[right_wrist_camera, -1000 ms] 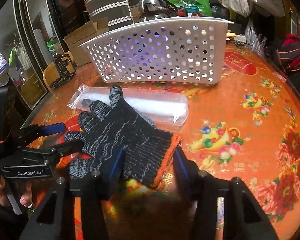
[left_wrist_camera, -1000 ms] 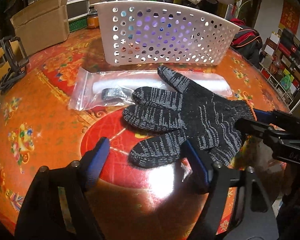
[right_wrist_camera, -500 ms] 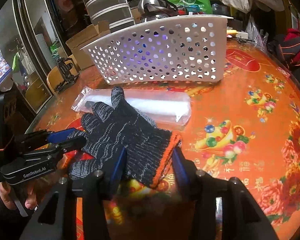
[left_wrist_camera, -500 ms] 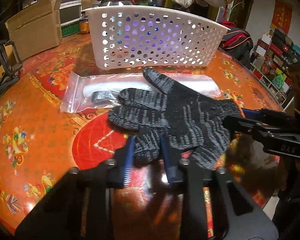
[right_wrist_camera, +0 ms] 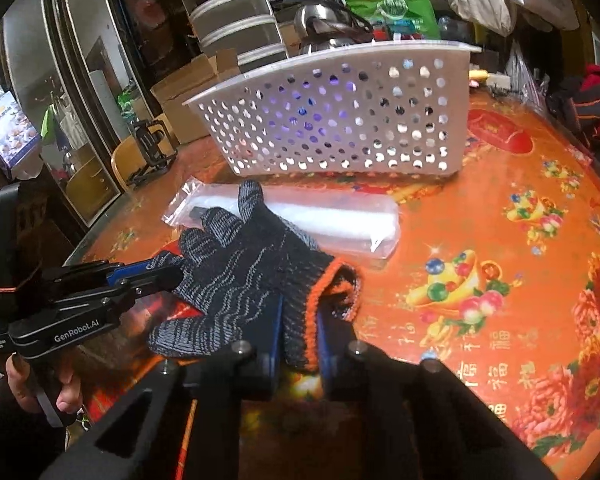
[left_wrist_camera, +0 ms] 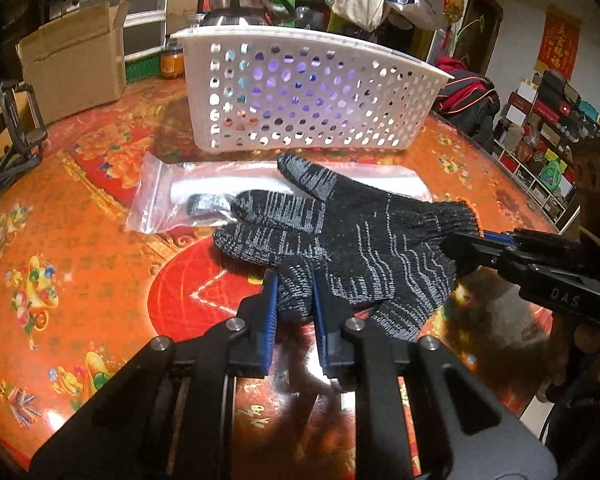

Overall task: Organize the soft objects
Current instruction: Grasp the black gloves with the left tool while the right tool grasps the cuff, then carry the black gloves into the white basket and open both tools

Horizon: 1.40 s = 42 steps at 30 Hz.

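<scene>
A black-and-grey knit glove [left_wrist_camera: 364, 240] with an orange cuff lies palm-down on the orange patterned table [left_wrist_camera: 60, 240], partly over a clear zip bag [left_wrist_camera: 188, 192] holding a white roll. My left gripper [left_wrist_camera: 294, 280] is shut on one of the glove's near fingers. My right gripper [right_wrist_camera: 298, 308] has its jaws closing on the orange cuff of the glove [right_wrist_camera: 244, 276], and the pads press the fabric. Each gripper also shows from the side in the other view: the right gripper [left_wrist_camera: 460, 246] at the cuff, the left gripper [right_wrist_camera: 168, 270] at the fingers. A white perforated basket [left_wrist_camera: 300, 92] stands just behind.
A cardboard box [left_wrist_camera: 72, 64] and a black stand [left_wrist_camera: 16, 136] sit at the table's far left. A steel kettle [left_wrist_camera: 236, 0] and bags crowd behind the basket [right_wrist_camera: 340, 120]. Bare tabletop [right_wrist_camera: 500, 260] stretches to the right. A person's hand [right_wrist_camera: 40, 384] holds the left tool.
Both grippers went from open around the glove to shut on it: the left on a finger first, the right on the cuff just now. The cuff is bunched up.
</scene>
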Each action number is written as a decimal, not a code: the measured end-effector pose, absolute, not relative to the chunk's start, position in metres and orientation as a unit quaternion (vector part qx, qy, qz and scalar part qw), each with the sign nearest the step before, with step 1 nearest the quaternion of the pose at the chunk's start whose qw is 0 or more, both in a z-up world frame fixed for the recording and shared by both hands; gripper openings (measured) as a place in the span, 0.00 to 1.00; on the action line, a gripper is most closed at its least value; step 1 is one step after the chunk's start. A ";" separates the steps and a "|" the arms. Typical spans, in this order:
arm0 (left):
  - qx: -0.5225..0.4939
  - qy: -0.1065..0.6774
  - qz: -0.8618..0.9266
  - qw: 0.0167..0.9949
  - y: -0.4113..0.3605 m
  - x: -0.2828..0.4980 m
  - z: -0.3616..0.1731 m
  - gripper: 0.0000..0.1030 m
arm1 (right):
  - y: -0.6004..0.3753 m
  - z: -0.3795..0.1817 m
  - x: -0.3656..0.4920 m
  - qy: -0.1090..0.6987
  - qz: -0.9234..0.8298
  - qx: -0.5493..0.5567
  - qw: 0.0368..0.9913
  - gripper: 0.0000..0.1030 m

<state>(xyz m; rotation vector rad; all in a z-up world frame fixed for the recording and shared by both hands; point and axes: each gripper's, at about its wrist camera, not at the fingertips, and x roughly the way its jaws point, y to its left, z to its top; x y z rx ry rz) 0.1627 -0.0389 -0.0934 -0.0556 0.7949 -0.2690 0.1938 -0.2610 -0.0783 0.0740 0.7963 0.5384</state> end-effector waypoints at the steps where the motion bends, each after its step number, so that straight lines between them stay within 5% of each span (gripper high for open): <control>1: -0.024 0.379 -0.130 0.916 -0.040 0.160 -0.092 0.14 | -0.261 -0.076 0.191 0.376 0.257 0.033 0.890 0.12; 11: -0.034 0.344 -0.129 0.930 -0.032 0.145 -0.069 0.14 | -0.257 -0.052 0.176 0.331 0.257 0.021 0.908 0.12; 25: -0.053 0.252 -0.135 0.957 -0.014 0.154 0.050 0.14 | -0.251 0.043 0.183 0.259 0.279 0.006 0.925 0.12; 35: -0.017 0.217 -0.118 0.969 -0.029 0.249 0.143 0.14 | -0.248 0.120 0.258 0.223 0.251 0.002 0.942 0.12; 42: -0.009 0.267 -0.084 0.960 -0.047 0.342 0.139 0.14 | -0.245 0.125 0.340 0.243 0.220 -0.004 0.945 0.12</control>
